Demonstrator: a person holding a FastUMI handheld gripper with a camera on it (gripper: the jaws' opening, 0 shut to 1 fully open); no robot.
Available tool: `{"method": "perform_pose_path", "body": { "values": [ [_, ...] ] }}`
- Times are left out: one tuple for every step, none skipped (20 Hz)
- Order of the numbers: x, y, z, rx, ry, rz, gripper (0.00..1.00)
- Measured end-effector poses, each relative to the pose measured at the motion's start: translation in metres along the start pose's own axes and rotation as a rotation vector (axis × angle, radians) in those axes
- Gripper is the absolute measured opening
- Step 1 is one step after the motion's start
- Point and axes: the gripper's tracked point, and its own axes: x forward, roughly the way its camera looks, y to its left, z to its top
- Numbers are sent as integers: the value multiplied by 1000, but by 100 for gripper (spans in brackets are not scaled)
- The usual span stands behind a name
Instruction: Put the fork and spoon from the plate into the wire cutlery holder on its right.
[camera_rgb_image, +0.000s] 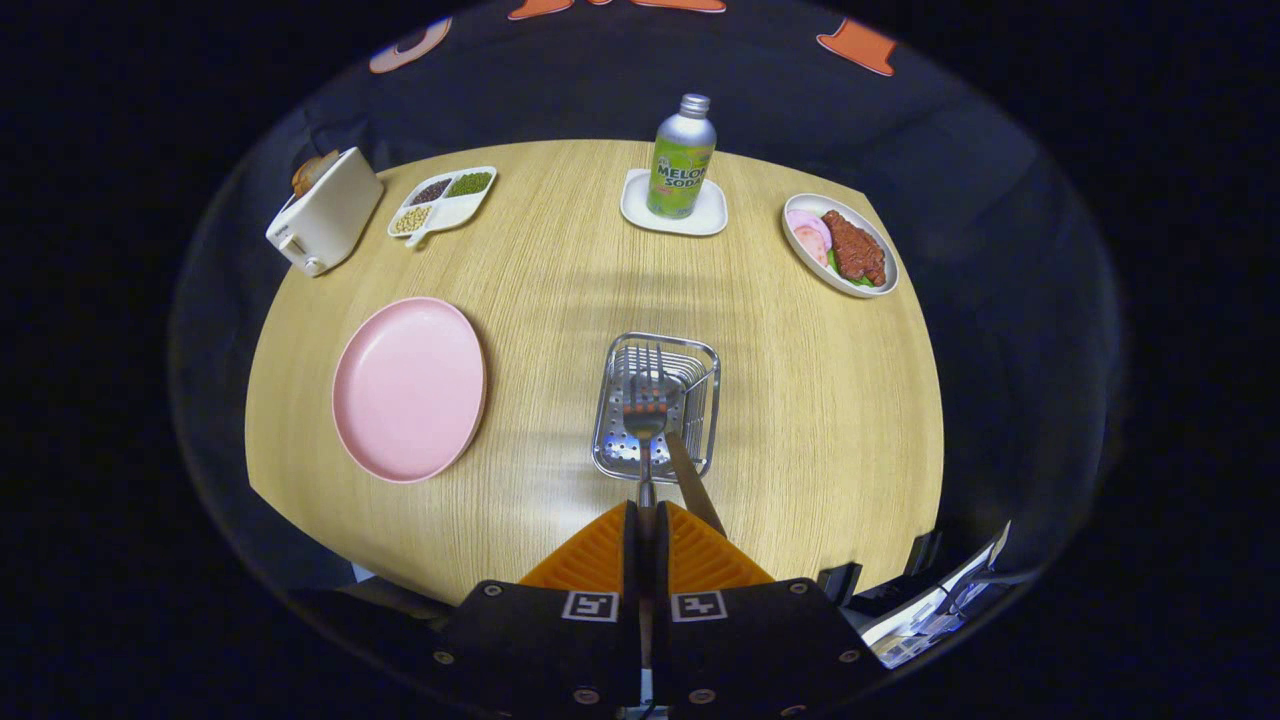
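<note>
Gripper (647, 520): fingers drawn together on the spoon handle, both pressing on it, a narrow slot between them.
Spoon (646, 412): held by the lower handle, bowl pointing ahead of the fingers, hanging over the open top of the holder.
Fork (652, 362): tines visible just beyond the spoon bowl, inside the holder; a flat metal handle leans out over the near rim beside the right finger and appears to belong to it.
Wire cutlery holder (658, 405): upright on the table, to the right of the plate, just ahead of the fingers.
Plate (409, 388): pink, bare, well apart from the holder.
Table (800, 420): wooden, level.
Handling, judged: spoon is stiff, light, smooth metal; likely to swivel or slip in a two-point pinch.
Hold point, judged: mid to lower handle, as now, leaves the bowl free.
Risk, judged: the holder is light wire; a knock on its rim could tip or shift it.
</note>
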Motion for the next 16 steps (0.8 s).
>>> {"method": "perform_pose_path", "body": {
  "values": [
    [-1,-1,0,-5,19,6,5],
    [-2,-2,1,-3,37,16,5],
    [-4,-3,3,4,56,27,5],
    [-5,-3,4,7,75,40,5],
    [-6,-5,5,4,99,52,5],
    [-7,-8,6,-5,119,58,5],
    [-5,-12,7,-10,141,59,5],
    [-3,-13,7,-12,166,64,5],
    [-1,-11,6,-15,194,85,5],
    [0,-9,3,-5,222,106,5],
    [3,-6,4,3,245,127,6],
    [7,-5,4,17,266,133,6],
    [10,-7,6,22,273,127,7],
    [12,-9,8,26,271,119,7],
    [14,-9,10,34,267,115,7],
    [15,-8,14,41,259,118,8]
  ]
}}
